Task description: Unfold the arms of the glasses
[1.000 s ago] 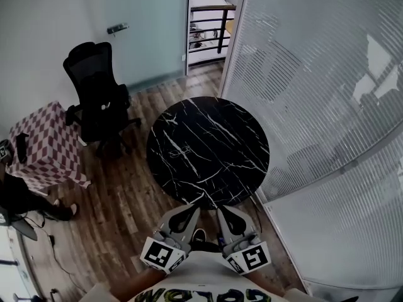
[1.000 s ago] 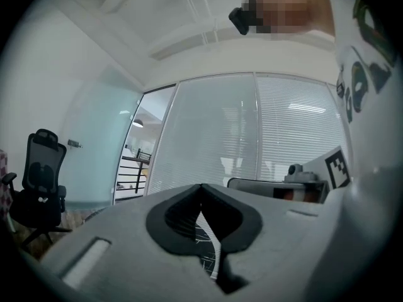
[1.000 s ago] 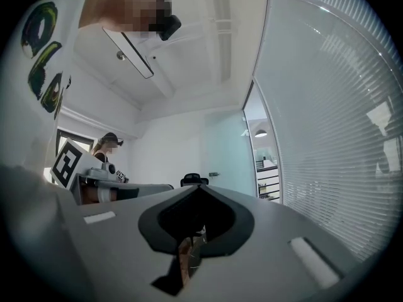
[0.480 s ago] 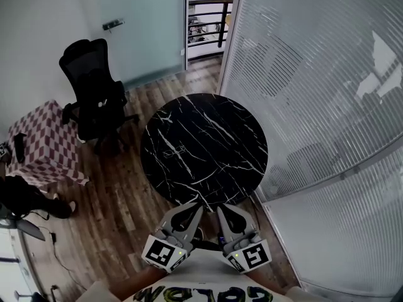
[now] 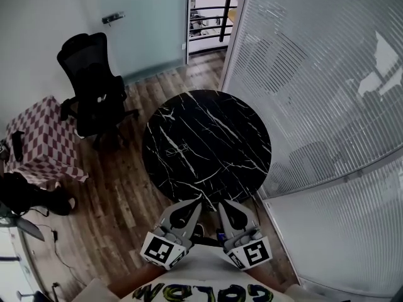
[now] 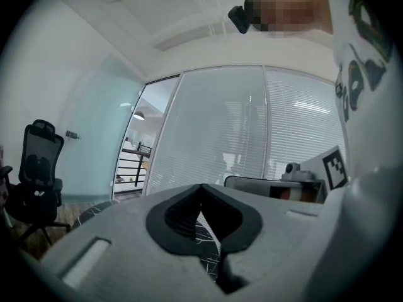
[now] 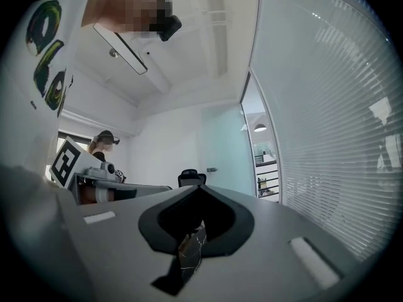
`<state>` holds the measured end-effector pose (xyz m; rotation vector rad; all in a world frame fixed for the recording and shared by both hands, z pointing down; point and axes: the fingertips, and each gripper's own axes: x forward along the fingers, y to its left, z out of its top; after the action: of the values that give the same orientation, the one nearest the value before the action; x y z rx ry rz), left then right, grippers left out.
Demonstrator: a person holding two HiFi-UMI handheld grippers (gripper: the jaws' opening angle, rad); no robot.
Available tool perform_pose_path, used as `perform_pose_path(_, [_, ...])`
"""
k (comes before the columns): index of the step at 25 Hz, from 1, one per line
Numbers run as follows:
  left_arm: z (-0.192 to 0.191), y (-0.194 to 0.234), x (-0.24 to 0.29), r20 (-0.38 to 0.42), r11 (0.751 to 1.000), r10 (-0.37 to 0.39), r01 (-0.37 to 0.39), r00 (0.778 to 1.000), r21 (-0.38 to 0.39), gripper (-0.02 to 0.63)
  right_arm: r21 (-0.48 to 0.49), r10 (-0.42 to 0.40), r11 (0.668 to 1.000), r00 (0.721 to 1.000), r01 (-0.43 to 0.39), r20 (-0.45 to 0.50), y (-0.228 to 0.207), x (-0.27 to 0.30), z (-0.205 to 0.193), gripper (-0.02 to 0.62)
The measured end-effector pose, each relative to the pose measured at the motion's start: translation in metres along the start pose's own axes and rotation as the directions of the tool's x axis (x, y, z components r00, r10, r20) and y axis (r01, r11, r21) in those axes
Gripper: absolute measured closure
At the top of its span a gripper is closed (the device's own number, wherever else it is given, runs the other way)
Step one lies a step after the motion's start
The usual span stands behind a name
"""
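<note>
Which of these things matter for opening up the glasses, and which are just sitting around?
For the job:
- small thin-framed glasses, lying on the round black marble table
- left gripper and right gripper, both shut and empty, short of the table

Just around:
- black mesh office chair
- checked cloth-covered stand
- white slatted blinds

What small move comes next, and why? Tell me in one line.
Probably carry both grippers forward over the round marble table toward the glasses. The left gripper and right gripper are shut, empty, and only at the table's near edge; the glasses lie left of centre, untouched.
</note>
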<state>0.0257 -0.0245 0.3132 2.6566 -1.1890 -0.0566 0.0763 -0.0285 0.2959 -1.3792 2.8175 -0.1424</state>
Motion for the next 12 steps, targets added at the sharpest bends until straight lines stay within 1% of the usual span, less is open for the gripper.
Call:
perform_pose_path(4, [-0.008,0.017,-0.005,-0.018,1.000,0.007,-0.007,1.000,-0.024,0.604,0.002,-0.010,1.000,1.000,0.010,-0.021,0.005,0.014,-0.008,0.594])
perform_pose_path(7, [-0.022,0.027,-0.010,-0.054,0.998,0.021,-0.024,0.998,-0.055,0.604,0.037,-0.014,0.999,0.998,0.016,-0.058,0.008,0.021,-0.024,0.594])
perform_pose_path(10, [-0.033,0.036,-0.012,-0.078,0.997,0.021,-0.026,0.997,-0.068,0.604,0.063,-0.008,0.998,0.996,0.014,-0.084,0.014,0.026,-0.035,0.594])
perform_pose_path(12, [-0.038,0.041,-0.013,-0.092,0.997,0.019,-0.026,0.996,-0.070,0.604,0.056,-0.008,0.998,0.995,0.014,-0.099,0.017,0.029,-0.041,0.594])
